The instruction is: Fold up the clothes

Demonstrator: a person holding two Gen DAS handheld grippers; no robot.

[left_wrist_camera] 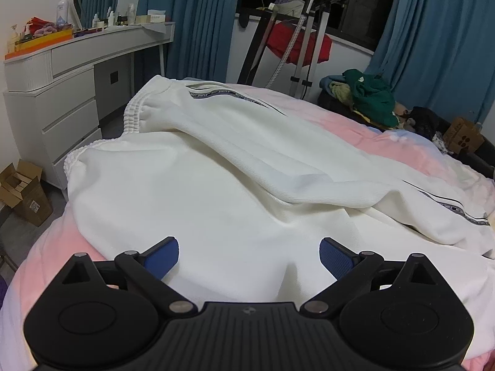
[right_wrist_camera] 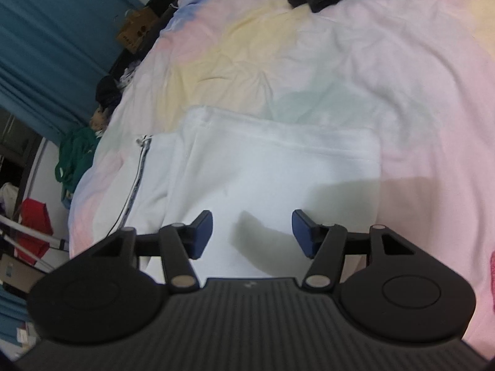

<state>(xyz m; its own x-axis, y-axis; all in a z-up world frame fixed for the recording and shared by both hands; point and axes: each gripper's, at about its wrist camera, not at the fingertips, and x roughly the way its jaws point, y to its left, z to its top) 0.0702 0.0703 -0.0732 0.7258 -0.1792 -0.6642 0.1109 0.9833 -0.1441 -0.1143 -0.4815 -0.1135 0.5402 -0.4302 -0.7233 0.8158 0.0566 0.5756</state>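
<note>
You're working in a home bedroom: a bed (left_wrist_camera: 411, 142) under pastel bedding fills the view, a white dressing table (left_wrist_camera: 77, 71) crowded with bottles stands at ten o'clock, and teal curtains (left_wrist_camera: 439, 37) hang at one o'clock.

You're looking at white trousers (left_wrist_camera: 191, 185) with a dark lettered side stripe (right_wrist_camera: 136, 182), spread on a bedsheet (right_wrist_camera: 309, 61) of pastel pink, yellow and blue patches. Your tongs are black with blue pads (left_wrist_camera: 165, 255). The curtains (left_wrist_camera: 442, 40) are teal.
</note>
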